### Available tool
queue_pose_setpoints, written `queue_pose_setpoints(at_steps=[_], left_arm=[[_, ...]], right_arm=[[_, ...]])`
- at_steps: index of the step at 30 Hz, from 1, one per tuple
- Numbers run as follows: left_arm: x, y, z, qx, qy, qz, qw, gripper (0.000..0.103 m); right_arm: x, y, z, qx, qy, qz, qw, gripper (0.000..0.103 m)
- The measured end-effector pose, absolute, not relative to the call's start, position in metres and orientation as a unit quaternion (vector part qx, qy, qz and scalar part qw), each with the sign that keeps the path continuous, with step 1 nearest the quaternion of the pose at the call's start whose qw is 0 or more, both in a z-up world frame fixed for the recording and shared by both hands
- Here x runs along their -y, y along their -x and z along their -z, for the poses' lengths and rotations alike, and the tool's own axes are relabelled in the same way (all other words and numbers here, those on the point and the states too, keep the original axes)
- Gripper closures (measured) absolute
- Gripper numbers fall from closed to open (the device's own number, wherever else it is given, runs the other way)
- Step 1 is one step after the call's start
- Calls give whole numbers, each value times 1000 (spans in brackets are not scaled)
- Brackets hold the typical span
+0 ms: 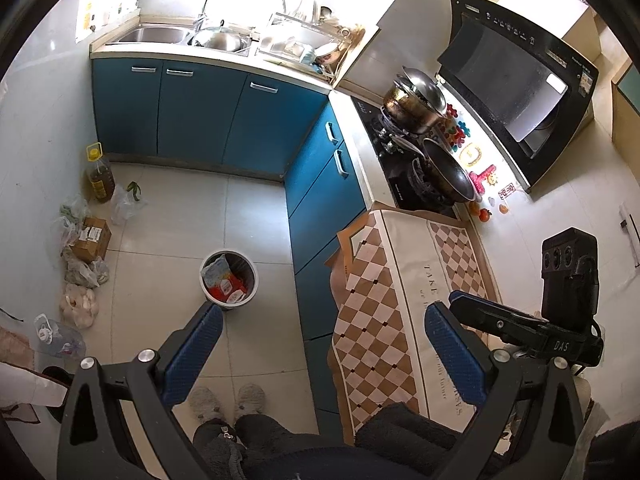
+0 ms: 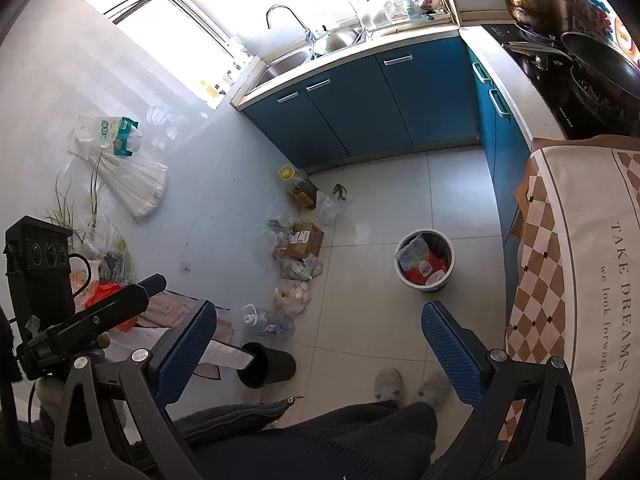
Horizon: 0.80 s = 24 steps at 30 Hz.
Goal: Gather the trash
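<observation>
A round white trash bin stands on the tiled floor and holds red and white wrappers; it also shows in the right wrist view. My left gripper is open and empty, held high above the floor, the bin just beyond its left finger. My right gripper is open and empty, also high above the floor. The right gripper appears in the left wrist view over the checkered cloth. The left gripper appears in the right wrist view at the left.
Blue cabinets line the back and right. A checkered cloth covers the counter beside the stove with pans. Plastic bags, a cardboard box, an oil bottle and a water jug lie along the left wall. A black bin lies tipped on the floor.
</observation>
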State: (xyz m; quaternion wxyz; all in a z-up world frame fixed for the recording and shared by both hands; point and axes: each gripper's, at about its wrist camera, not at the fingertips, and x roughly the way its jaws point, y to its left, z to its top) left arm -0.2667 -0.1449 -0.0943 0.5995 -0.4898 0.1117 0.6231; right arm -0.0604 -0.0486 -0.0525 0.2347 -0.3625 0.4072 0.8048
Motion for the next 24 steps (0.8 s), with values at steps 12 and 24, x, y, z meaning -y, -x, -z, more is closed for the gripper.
queue_pose_setpoints(at_steps=[12, 24], left_arm=[[138, 256, 94, -106, 495, -621, 598, 0], [138, 256, 94, -106, 496, -622, 597, 0]], right_arm=[[49, 60, 54, -410, 363, -803, 235, 0], [52, 62, 56, -413, 364, -801, 235, 0]])
